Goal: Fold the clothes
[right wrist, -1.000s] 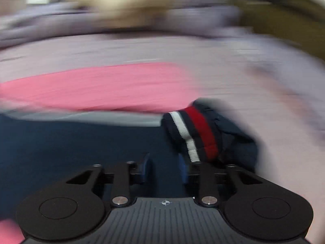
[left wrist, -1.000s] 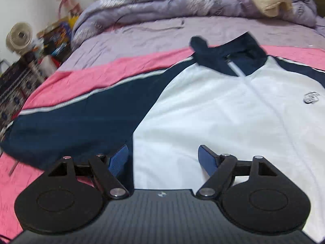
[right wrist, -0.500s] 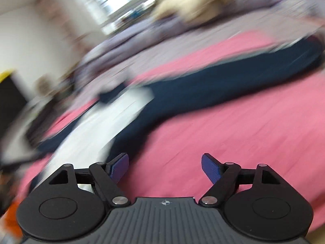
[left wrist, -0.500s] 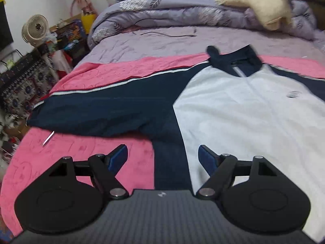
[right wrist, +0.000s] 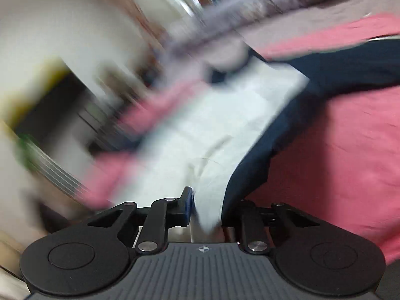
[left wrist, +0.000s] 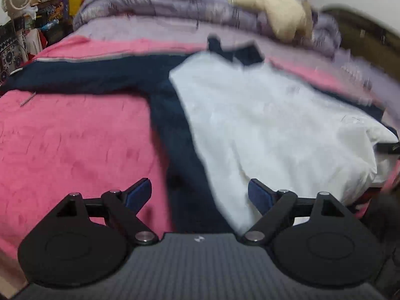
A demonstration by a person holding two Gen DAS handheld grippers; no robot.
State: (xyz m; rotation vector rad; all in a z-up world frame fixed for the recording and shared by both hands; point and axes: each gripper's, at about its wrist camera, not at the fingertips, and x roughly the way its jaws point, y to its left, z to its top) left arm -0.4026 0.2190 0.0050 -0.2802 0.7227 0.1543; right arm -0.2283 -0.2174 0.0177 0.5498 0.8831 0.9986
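Pink bedspread [left wrist: 75, 137] fills view. White-and-navy jacket [left wrist: 262, 125] spread flat across it, collar toward 12 o'clock. My left gripper [left wrist: 200, 195] wide, jaws just opening further, empty above hem. My right gripper [right wrist: 207, 207] just closing, clamping jacket hem.

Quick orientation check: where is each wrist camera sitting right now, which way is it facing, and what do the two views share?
Left wrist: behind the open left gripper, looking down along the bed at the jacket spread on the pink blanket.
Right wrist: behind the right gripper, whose jaws have just closed on the jacket's hem, looking across it toward a blurred wall.
Shared: jacket and blanket; no hand shows.
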